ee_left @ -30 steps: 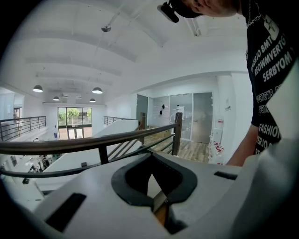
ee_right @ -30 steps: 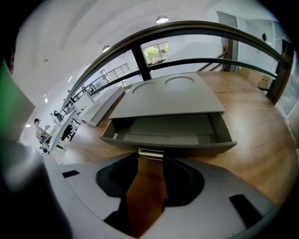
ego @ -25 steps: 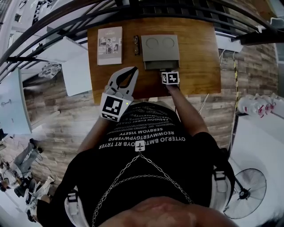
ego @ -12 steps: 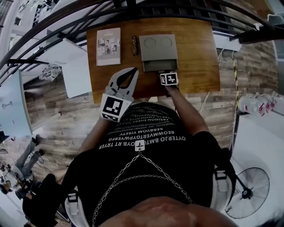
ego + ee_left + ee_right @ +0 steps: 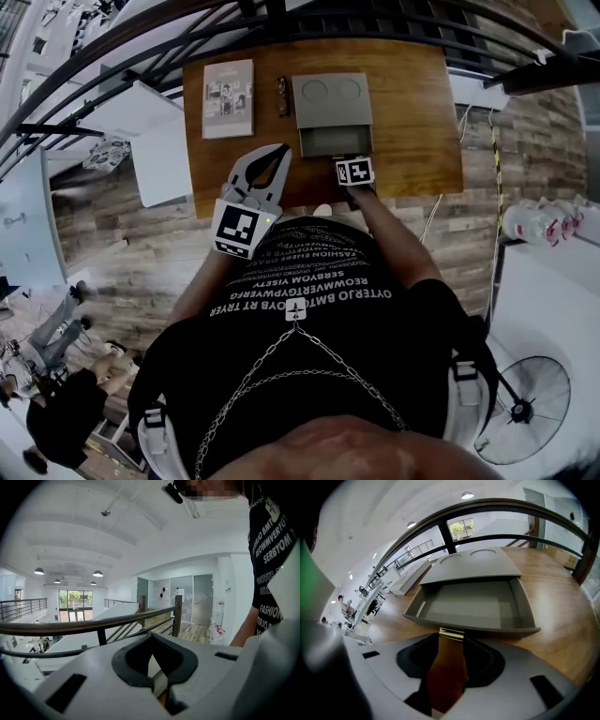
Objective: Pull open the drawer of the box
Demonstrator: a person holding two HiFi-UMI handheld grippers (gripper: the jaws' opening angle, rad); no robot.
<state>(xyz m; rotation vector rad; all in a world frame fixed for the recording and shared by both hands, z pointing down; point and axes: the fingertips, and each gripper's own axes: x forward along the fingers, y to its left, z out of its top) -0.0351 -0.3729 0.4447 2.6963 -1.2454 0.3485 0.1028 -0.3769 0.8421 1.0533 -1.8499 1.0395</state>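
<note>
Grey box (image 5: 330, 98) sits far centre on the wooden table (image 5: 412, 112). Its drawer (image 5: 335, 142) stands out toward the near edge. Right gripper (image 5: 451, 638) clamps the drawer's brass handle (image 5: 451, 633). Left gripper (image 5: 281, 150), near left, has its tips together and holds nothing.

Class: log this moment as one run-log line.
phase: drawer pull | right claw: shut on handle | drawer: open, empty | left claw: shut, empty

- Left gripper (image 5: 283, 150): held out near level in front of the torso, fingers together, empty.
- Right gripper (image 5: 451, 639): arm extended, tilted steeply down, fingers clamped on the drawer handle (image 5: 451, 633).
</note>
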